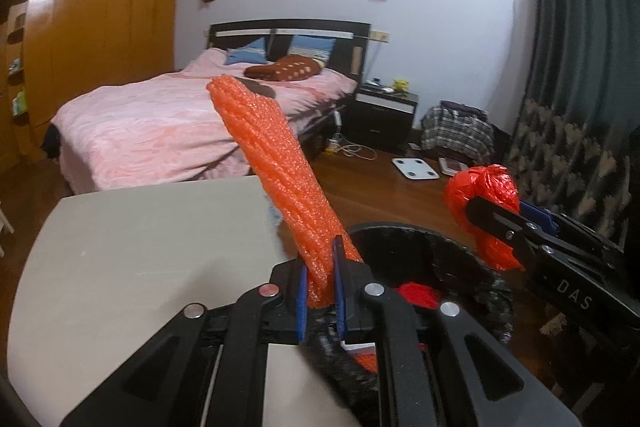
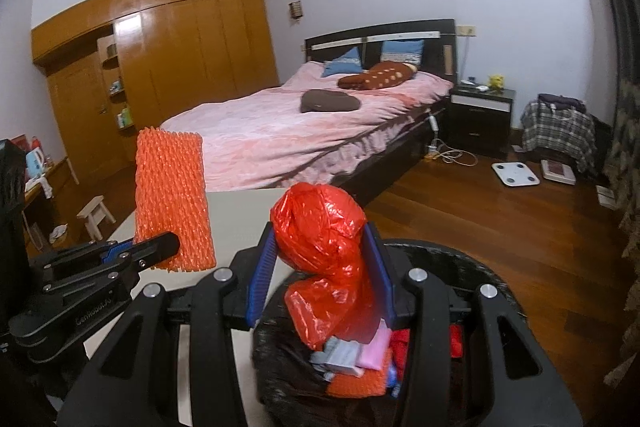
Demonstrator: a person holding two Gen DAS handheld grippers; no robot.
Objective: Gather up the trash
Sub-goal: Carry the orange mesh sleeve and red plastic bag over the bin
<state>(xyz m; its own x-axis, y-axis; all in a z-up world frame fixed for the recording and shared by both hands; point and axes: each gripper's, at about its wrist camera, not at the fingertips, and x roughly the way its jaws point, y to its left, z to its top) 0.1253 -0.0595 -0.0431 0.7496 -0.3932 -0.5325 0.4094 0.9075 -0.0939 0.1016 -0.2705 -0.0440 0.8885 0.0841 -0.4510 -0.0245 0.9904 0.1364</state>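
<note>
My left gripper (image 1: pixel 320 279) is shut on an orange foam net sleeve (image 1: pixel 272 171) that stands up from its jaws beside the bin's rim; the sleeve also shows in the right wrist view (image 2: pixel 172 203). My right gripper (image 2: pixel 320 267) is shut on a crumpled red plastic bag (image 2: pixel 320 227) and holds it above the bin; the bag also shows in the left wrist view (image 1: pixel 484 191). The trash bin (image 2: pixel 472 267) has a black liner and holds several scraps of orange, red, pink and grey trash.
A pale table (image 1: pixel 140 247) lies under and left of the grippers. A bed with pink bedding (image 1: pixel 168 131) stands behind it. The wood floor (image 2: pixel 500 219) carries a white scale (image 2: pixel 516 174). A small white stool (image 2: pixel 96 215) stands at left.
</note>
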